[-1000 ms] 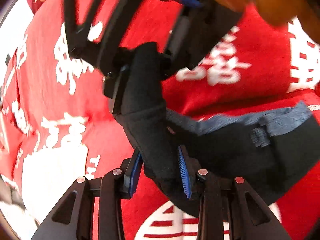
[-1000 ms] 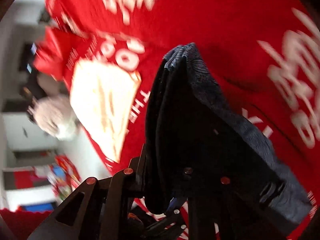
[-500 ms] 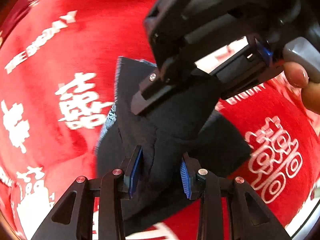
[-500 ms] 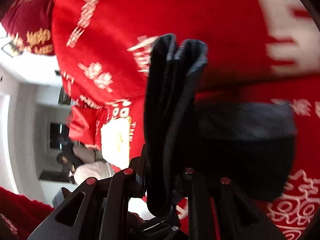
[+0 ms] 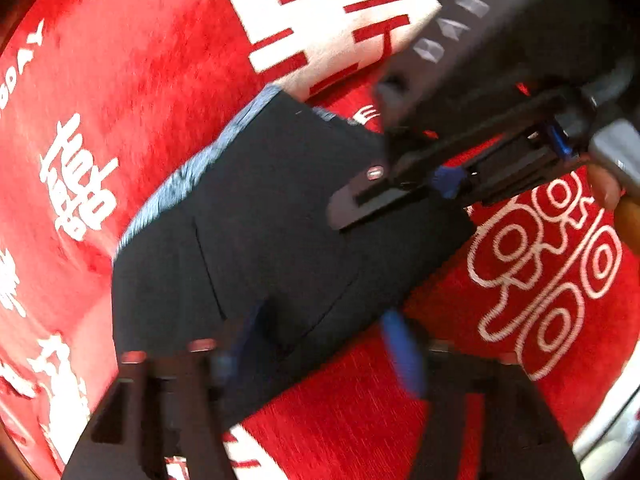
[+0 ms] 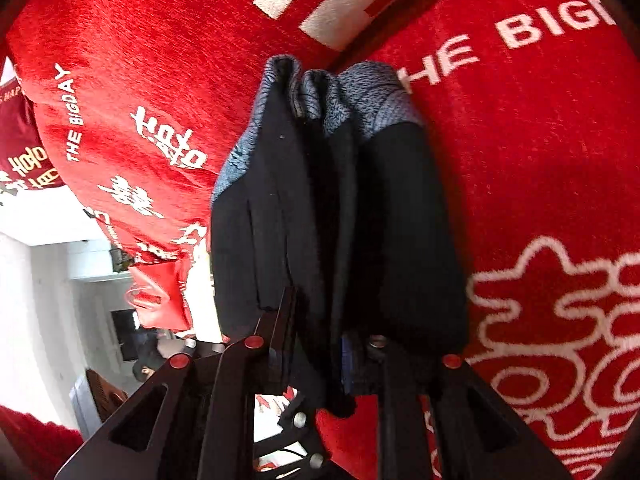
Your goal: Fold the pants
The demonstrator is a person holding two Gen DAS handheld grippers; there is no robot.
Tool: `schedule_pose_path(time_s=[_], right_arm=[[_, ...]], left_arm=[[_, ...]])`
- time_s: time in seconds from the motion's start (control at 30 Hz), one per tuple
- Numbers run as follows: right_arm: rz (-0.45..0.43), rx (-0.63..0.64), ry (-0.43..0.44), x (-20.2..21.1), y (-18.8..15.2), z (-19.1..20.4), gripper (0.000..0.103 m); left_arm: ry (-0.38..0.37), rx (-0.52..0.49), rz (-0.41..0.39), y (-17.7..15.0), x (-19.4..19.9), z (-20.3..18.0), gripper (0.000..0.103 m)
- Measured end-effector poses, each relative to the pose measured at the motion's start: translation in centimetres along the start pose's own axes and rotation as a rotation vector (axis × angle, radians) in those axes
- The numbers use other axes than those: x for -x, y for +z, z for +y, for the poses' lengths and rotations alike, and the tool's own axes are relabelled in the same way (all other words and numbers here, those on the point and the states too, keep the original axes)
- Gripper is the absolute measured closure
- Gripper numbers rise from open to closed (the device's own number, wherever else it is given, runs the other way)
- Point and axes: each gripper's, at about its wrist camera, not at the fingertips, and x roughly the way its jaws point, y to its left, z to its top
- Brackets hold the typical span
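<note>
Left jaws have spread off the pants [image 5: 280,232]; right jaws pinch their folded layers

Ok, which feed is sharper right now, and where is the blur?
Right wrist view is sharper: the pants and blanket lettering read crisply. Left wrist view is motion-smeared, worst at the bottom, where the left gripper fingers blur. Both bend heavily at the fisheye edges.

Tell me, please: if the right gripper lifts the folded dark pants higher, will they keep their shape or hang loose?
The pants will probably sag: their layers already bunch and droop between the right gripper fingers. They look light, a thin soft fabric. The fuzzy red cloth underneath may drag slightly on any trailing edge.
</note>
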Motion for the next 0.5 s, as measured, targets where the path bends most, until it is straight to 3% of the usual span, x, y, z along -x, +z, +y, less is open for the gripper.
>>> schedule_pose_path(time_s=[0.13,0.33,0.4,0.5], right_arm=[[-0.006,0.031,-0.157,0.9,-0.6,2.2,0.069],[-0.084,0.137,-0.502,2.7,-2.5,5.3,0.066],[-0.129,0.163,-0.540,3.4,-3.2,6.8,0.066],[-0.159,0.245,-0.556,3.5,-3.7,9.1,0.066]], left_arm=[[-0.040,0.090,0.012,-0.3,2.6,3.1,0.021],[-0.040,0.325,0.117,-2.0,2.7,11.3,0.021],[0.022,0.371,0.149,-2.7,2.1,13.0,0.021],[0.040,0.415,0.161,-3.7,1.4,15.2,0.021]])
